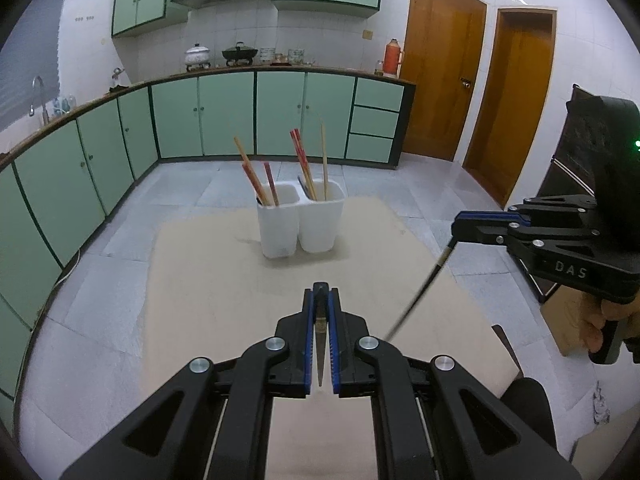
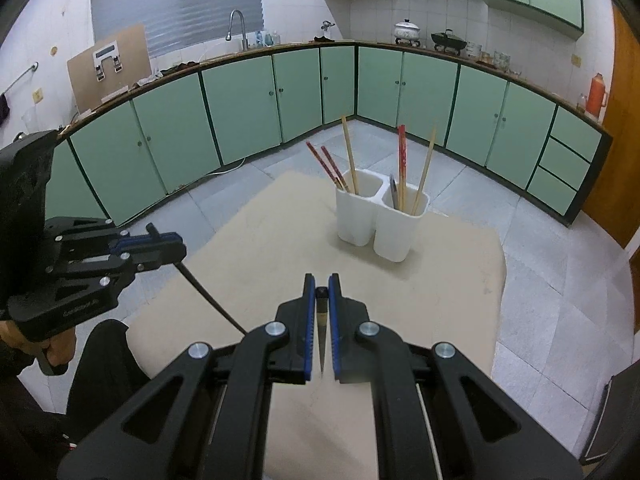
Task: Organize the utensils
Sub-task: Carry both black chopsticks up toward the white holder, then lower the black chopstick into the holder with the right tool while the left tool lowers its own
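Observation:
A white two-compartment holder (image 1: 300, 220) stands on the beige table, also in the right wrist view (image 2: 378, 220). Several red and wooden chopsticks (image 1: 304, 164) stand in both compartments. My left gripper (image 1: 320, 296) is shut on a dark chopstick (image 1: 320, 344), seen end-on between its blue pads. My right gripper (image 2: 322, 284) is shut on another dark chopstick (image 2: 322, 340). From the left wrist view the right gripper (image 1: 460, 228) holds its chopstick (image 1: 420, 292) hanging down and to the left. From the right wrist view the left gripper (image 2: 176, 248) holds its chopstick (image 2: 208, 296) the same way.
The beige table (image 1: 224, 280) stands in a kitchen with green cabinets (image 1: 224, 116) around it. A grey tiled floor lies beyond the table's edges. Two wooden doors (image 1: 440, 68) are at the right. A dark spoon-like utensil (image 2: 393, 192) sits in the holder's right compartment.

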`<action>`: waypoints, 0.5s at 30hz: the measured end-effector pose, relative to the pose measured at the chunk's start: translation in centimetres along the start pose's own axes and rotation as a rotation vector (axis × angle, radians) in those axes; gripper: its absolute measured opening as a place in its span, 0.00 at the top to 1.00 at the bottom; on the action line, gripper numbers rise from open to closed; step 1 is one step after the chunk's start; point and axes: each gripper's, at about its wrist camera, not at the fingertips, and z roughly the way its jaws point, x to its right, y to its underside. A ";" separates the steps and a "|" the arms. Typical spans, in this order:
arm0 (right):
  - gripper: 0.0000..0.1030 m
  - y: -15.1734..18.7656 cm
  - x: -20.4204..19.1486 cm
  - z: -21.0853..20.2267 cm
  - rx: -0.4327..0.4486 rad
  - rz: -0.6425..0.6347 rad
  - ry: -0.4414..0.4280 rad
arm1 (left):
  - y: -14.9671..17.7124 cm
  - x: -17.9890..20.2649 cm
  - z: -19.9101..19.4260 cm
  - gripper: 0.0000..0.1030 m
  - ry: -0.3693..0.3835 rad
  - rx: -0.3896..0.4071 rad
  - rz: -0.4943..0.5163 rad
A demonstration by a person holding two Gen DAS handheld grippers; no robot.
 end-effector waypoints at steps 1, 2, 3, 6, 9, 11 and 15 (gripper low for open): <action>0.95 -0.4 0.2 -0.2 -0.004 0.003 -0.002 | -0.4 -0.2 0.1 0.94 0.001 -0.001 0.001; 0.95 -0.6 0.3 -0.3 -0.005 0.004 -0.002 | -0.8 -0.3 0.2 0.94 0.004 -0.005 0.001; 0.95 -1.0 0.5 -0.4 -0.008 0.005 -0.001 | -1.3 -0.4 0.3 0.94 0.006 -0.007 0.000; 0.95 -2.1 0.9 -0.7 -0.015 0.000 0.009 | -2.6 -0.6 0.4 0.94 0.007 -0.009 0.007; 0.95 -3.0 1.4 -1.3 -0.008 -0.001 0.019 | -4.0 -0.5 0.2 0.94 0.013 0.004 0.020; 0.95 -3.8 1.8 -1.7 0.000 -0.001 0.026 | -5.0 -0.5 0.0 0.94 0.012 0.012 0.033; 0.95 -5.7 2.8 -2.2 0.016 0.011 0.036 | -7.8 0.0 -0.1 0.94 0.011 0.030 0.059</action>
